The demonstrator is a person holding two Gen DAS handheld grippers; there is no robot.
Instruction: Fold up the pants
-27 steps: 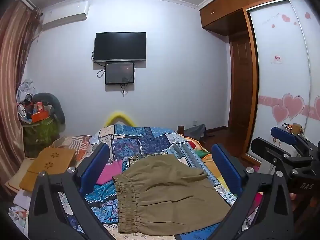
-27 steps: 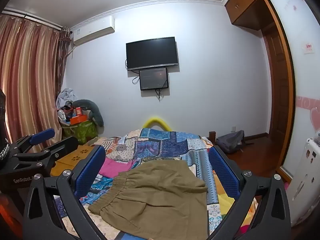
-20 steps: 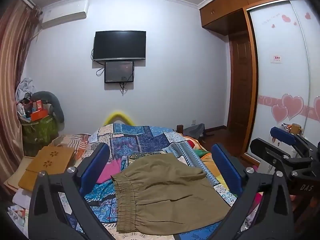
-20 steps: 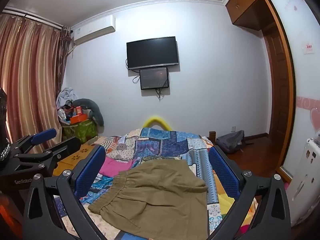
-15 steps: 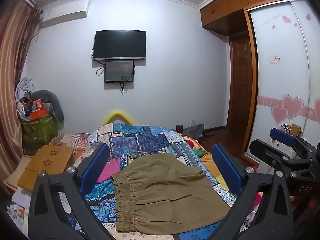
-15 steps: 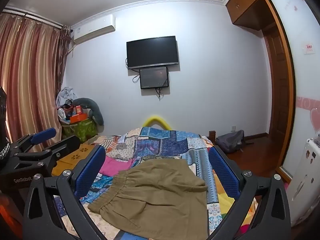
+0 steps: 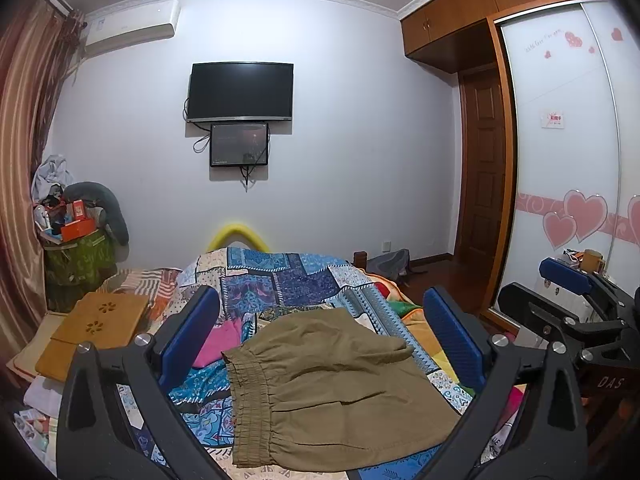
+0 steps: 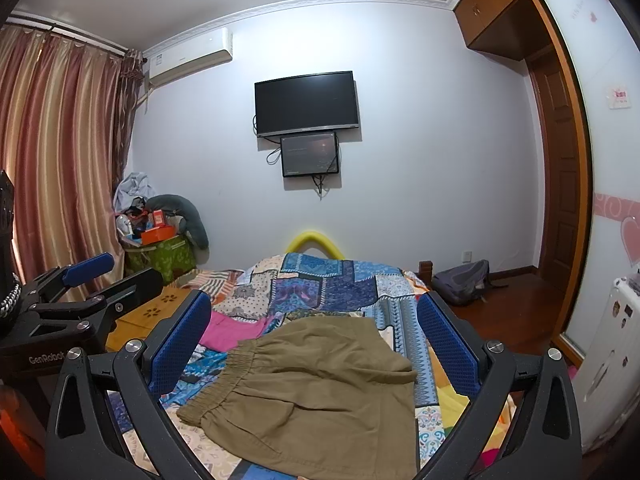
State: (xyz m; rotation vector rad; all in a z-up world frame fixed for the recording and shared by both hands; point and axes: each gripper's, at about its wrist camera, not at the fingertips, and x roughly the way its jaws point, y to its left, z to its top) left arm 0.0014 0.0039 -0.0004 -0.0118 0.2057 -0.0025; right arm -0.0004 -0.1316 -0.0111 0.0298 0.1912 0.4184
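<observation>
Olive-khaki pants [image 7: 332,384] lie folded on the patchwork bedspread [image 7: 280,280], elastic waistband to the left. They also show in the right wrist view [image 8: 320,392]. My left gripper [image 7: 320,340] is open and empty, held above the pants with its blue pads wide apart. My right gripper [image 8: 312,344] is open and empty too, above the pants. Each gripper shows at the edge of the other's view: the right one [image 7: 576,312] and the left one [image 8: 80,300].
A wooden lap desk [image 7: 96,324] lies at the bed's left. A green bin with clutter [image 8: 160,252] stands by the curtain. A grey backpack [image 8: 464,280] sits on the floor right. A wardrobe with heart stickers [image 7: 568,200] lines the right wall. A pink cloth [image 8: 232,330] lies beside the pants.
Both grippers have barely shifted; the views drift slightly. The pants lie still and both grippers stay open.
</observation>
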